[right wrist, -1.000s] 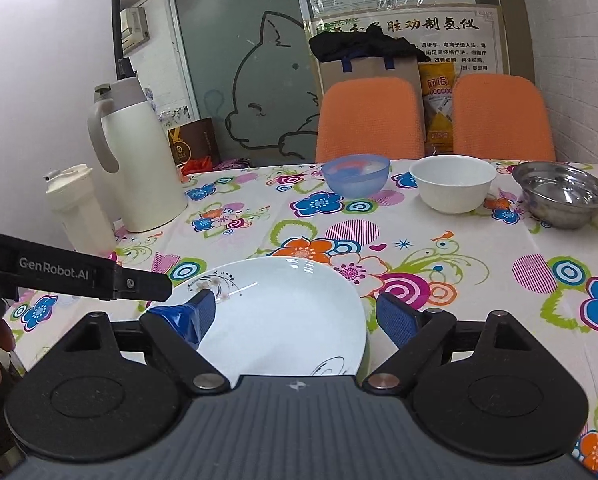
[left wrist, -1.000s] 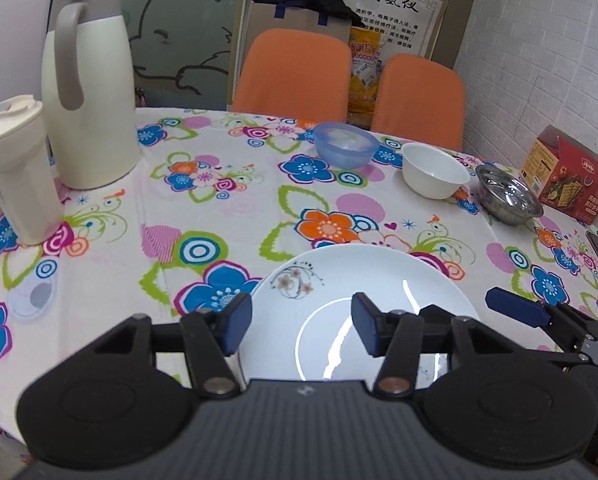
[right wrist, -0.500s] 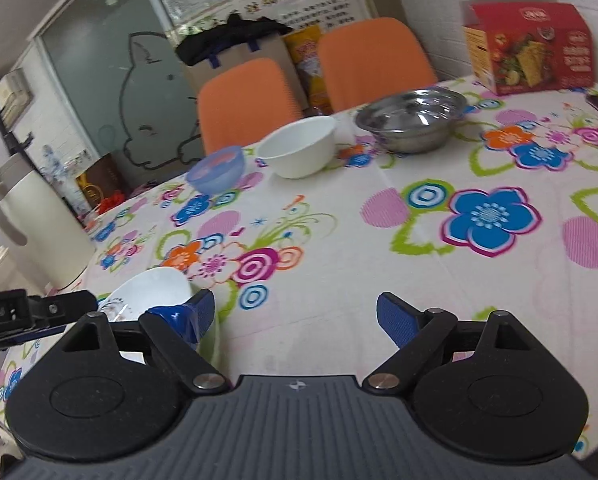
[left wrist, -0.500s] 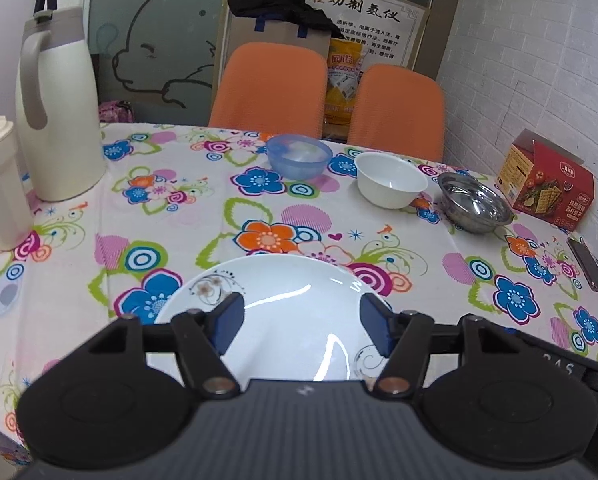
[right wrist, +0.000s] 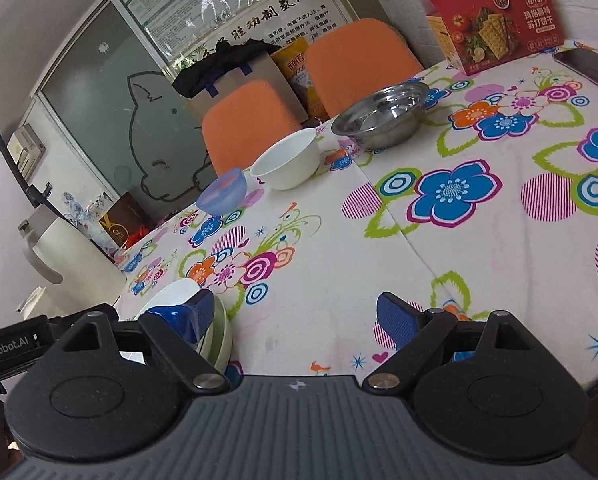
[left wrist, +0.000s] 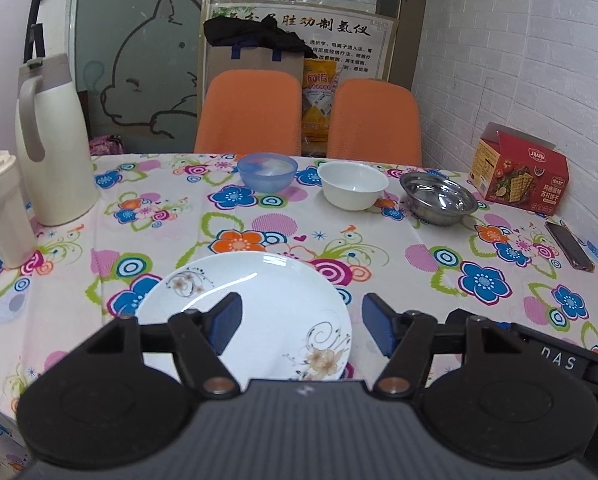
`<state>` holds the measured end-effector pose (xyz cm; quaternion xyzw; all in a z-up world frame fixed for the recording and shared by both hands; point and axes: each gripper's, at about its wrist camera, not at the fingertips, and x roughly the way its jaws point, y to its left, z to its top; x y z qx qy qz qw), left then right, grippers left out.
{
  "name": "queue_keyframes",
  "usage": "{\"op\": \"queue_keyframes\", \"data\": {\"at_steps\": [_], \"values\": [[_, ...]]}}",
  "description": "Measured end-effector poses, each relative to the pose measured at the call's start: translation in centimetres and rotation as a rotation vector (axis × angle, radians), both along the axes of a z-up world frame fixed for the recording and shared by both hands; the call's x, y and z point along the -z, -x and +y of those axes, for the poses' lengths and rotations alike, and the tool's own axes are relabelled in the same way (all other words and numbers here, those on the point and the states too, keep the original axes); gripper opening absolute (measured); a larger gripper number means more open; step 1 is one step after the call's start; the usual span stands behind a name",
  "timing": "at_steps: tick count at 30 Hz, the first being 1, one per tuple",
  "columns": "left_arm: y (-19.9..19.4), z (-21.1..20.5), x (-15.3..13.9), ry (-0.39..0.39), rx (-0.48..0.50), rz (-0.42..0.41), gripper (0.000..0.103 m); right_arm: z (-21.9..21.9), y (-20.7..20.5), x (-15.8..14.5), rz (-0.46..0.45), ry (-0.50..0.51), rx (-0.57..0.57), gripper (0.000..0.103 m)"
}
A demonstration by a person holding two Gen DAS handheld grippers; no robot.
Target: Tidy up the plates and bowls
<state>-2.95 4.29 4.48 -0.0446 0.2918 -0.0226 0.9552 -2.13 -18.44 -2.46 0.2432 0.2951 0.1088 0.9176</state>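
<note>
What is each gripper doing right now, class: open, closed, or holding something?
Left gripper: open, holding nothing; its jaws have just been opening above the white plate.
Right gripper: open, holding nothing; only the tablecloth lies between its fingers.

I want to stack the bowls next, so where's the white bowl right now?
In the left wrist view the white bowl stands at the table's far side, between the blue bowl on its left and the steel bowl on its right, before the orange chairs.

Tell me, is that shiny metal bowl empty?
Empty: the metal bowl stands upright, and only bare reflective steel shows inside it in both views.
</note>
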Motion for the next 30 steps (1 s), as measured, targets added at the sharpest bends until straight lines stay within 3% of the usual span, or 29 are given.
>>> {"op": "queue_keyframes", "data": {"at_steps": [5,8,14,19,25,27,30], "values": [[1.7,-0.7,0.6,0.094,-0.009,-0.031,0.068,0.5,1.9,-0.9,-0.06,0.083,0.014,0.076],[1.3,-1.5,1.1,0.072,0.028,0.008,0.068,0.9,2.7,-1.0,-0.092,0.145,0.042,0.076],[-0.3,-1.4,1.1,0.066,0.012,0.02,0.068,1.3,2.2,-0.9,-0.081,0.295,0.09,0.076],[-3.4,-1.6,-0.5,0.074,-0.004,0.017,0.068,0.9,-0.2,-1.7,-0.088,0.305,0.104,0.076],[-6.9,-3.3,-4.4,0.046,-0.091,-0.102,0.069,0.1,-4.6,-4.7,-0.175,0.312,0.173,0.076],[-7.0,-3.6,-3.9,0.052,-0.11,-0.116,0.07,-0.4,-5.5,-5.0,-0.183,0.292,0.234,0.076],[-7.3,-3.6,-1.6,0.073,-0.104,-0.06,0.07,-1.0,-5.5,-3.6,-0.159,0.283,0.28,0.076]]}}
